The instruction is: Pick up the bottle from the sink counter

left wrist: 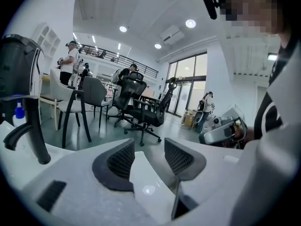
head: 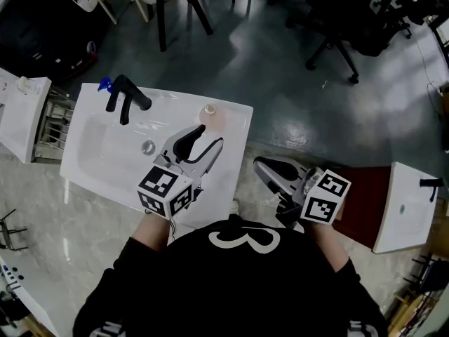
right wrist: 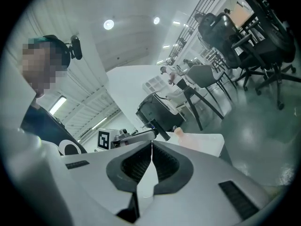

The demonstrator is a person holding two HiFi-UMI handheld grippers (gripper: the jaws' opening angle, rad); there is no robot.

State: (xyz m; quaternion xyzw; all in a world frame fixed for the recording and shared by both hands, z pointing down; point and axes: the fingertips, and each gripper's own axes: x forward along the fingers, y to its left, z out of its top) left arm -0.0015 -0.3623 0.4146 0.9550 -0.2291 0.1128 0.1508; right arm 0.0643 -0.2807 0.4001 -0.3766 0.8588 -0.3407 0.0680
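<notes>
A small pinkish, see-through bottle (head: 210, 113) stands on the far right corner of the white sink counter (head: 235, 128); the right gripper view shows the bottle (right wrist: 181, 134) too. My left gripper (head: 212, 135) hovers over the counter just short of the bottle. Its jaws stand open with nothing between them in the left gripper view (left wrist: 149, 145), where the bottle does not show. My right gripper (head: 258, 163) is off the counter's right edge, and its jaws are shut together and hold nothing (right wrist: 151, 147).
A black faucet (head: 126, 97) rises at the back left of the basin, whose drain (head: 148, 147) lies in the middle. A second white sink (head: 407, 202) stands at the right beside a dark red surface (head: 361, 206). Office chairs (head: 344, 27) stand beyond.
</notes>
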